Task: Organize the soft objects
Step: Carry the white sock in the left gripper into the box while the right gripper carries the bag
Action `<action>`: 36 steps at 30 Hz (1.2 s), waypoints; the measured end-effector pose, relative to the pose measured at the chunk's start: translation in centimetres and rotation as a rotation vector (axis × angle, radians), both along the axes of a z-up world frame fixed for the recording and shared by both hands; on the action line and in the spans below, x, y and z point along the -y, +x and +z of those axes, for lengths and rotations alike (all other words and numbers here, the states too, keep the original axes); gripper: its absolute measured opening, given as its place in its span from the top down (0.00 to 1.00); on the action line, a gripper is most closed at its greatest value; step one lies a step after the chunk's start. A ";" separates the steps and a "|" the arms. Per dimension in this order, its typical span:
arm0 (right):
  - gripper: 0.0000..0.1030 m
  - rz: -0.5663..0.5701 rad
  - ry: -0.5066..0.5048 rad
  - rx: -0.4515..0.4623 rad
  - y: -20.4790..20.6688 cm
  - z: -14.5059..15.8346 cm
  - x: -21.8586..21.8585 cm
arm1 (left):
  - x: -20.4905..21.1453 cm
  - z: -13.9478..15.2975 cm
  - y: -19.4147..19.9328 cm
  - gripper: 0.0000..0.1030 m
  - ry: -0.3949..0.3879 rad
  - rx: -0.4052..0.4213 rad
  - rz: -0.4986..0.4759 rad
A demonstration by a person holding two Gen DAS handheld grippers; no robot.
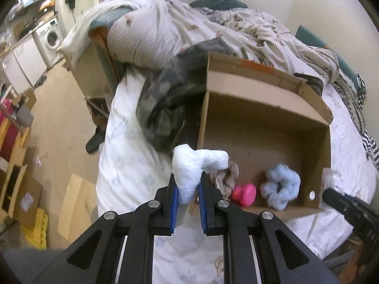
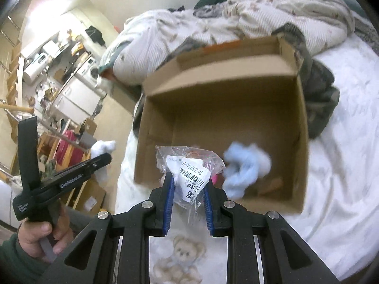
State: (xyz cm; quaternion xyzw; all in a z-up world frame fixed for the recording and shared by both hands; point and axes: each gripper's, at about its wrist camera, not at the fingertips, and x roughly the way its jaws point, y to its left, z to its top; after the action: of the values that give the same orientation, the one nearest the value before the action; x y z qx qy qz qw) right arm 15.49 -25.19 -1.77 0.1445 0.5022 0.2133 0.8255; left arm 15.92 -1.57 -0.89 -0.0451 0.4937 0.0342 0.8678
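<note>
Brown cardboard box point(image 1: 265, 108) holds a pale blue scrunchie point(image 1: 279, 189), pink toy point(image 1: 245, 194) and beige-patterned scrunchie point(image 1: 225, 177).

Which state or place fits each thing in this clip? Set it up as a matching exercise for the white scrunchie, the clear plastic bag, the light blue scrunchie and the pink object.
Things:
1. white scrunchie
2. clear plastic bag
3. light blue scrunchie
4. pink object

Places:
A. lying in the cardboard box, right of the pink one
B. pinched in the right tongs
C. pinched in the left tongs
D. in the box, between two scrunchies

Pairs: 1-C, 2-B, 3-A, 4-D
</note>
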 end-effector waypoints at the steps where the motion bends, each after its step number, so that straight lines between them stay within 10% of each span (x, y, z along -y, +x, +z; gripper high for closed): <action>1: 0.76 -0.005 -0.006 0.013 0.3 0.1 0.3 | 0.1 0.1 0.5 0.86 0.003 0.006 -0.008; 36: 0.76 -0.088 -0.110 -0.125 4.3 -7.7 1.0 | 4.4 -7.3 4.6 0.86 -0.013 -0.079 -0.151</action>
State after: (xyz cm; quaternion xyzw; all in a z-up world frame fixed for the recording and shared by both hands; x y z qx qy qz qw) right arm 19.81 -26.14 -9.46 0.1340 0.5566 0.1394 0.8079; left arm 20.47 -5.96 -8.19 -0.0118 0.5299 -0.0329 0.8474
